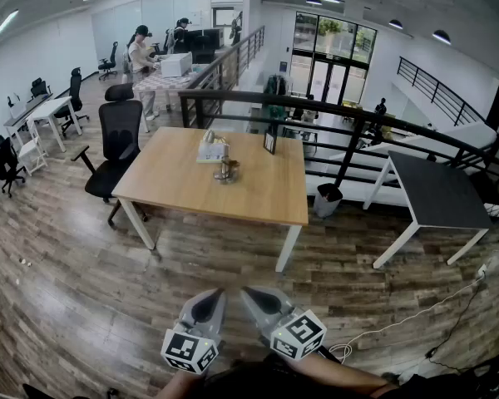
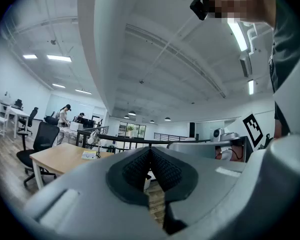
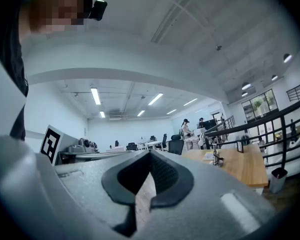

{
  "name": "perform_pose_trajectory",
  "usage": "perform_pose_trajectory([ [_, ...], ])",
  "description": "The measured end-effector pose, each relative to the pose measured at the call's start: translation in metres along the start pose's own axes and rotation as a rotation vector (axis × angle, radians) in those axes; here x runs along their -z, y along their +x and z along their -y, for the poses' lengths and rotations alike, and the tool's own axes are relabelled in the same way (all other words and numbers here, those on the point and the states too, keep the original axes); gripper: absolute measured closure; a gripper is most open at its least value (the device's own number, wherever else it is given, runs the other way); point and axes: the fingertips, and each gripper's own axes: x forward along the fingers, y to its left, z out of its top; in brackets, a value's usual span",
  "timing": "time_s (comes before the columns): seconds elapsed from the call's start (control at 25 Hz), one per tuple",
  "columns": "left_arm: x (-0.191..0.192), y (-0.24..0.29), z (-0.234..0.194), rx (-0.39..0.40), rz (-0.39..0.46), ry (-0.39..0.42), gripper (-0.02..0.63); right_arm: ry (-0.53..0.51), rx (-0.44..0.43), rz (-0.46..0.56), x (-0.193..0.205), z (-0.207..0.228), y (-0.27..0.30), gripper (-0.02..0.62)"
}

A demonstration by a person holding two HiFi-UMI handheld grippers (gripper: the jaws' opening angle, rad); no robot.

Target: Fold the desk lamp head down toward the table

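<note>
The desk lamp [image 1: 225, 169] stood near the middle of the wooden counter [image 1: 266, 189], in the centre of the head view. It looked upright, though it was too small there to show how its head was angled. A pale flat item [image 1: 212, 150] lay just beside it, a small dark frame [image 1: 269, 142] stood near it toward the far edge, and a black office chair [image 1: 119, 144] sat at the counter's left end.

Both grippers were at the bottom centre of the head view, well apart from the counter, with open wooden floor between. The left gripper [image 1: 212, 299] had its jaws brought together with nothing between them, and the right gripper [image 1: 258, 298] was closed and empty in the same way. Both pointed level toward the counter. The fold had not begun, and the approach looked like the step in hand.

Several things could go wrong from here:
- **Closed jaws:** if either gripper reached the lamp with its jaws together, it would nudge the head rather than take hold of it.
- **Unsteadied base:** the base looked small, so pressing the head down could slide or tip the lamp if nothing held the base.
- **Nearby items:** a sliding or tipping lamp would probably hit the pale item or the frame.
- **Wrong hold:** gripping the arm instead of the head could bend the wrong joint.
- **Stiff hinge:** forcing one could drag the lamp toward the counter's near edge.
</note>
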Motion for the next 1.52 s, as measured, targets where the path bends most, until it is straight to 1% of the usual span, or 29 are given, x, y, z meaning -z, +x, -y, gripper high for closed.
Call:
perform_pose_trajectory([
  [0.44, -0.002, -0.002, -0.014, -0.014, 0.005, -0.009, 0.604, 0.006, -0.007, 0.002, -0.001, -0.001, 0.012, 0.595],
  [0.64, 0.001, -0.003, -0.020, -0.024, 0.005, -0.017, 0.604, 0.045, -0.047, 0.023, 0.000, -0.004, 0.018, 0.594],
  [0.88, 0.008, 0.006, -0.031, -0.039, -0.002, -0.036, 0.604, 0.056, -0.076, 0.003, 0.007, 0.002, 0.030, 0.594],
  [1.08, 0.011, 0.033, -0.040, -0.045, -0.005, -0.032, 0.604, 0.086, -0.085, -0.009, 0.012, 0.033, 0.044, 0.594],
  [1.24, 0.011, 0.065, -0.053, -0.067, -0.014, -0.038, 0.604, 0.085, -0.105, -0.008, 0.003, 0.064, 0.059, 0.594],
  [1.36, 0.018, 0.098, -0.063, -0.079, -0.014, -0.039, 0.604, 0.087, -0.127, -0.011, 0.002, 0.094, 0.073, 0.594],
  [1.52, 0.020, 0.151, -0.076, -0.091, -0.009, -0.033, 0.604, 0.094, -0.147, -0.015, -0.005, 0.146, 0.091, 0.594],
])
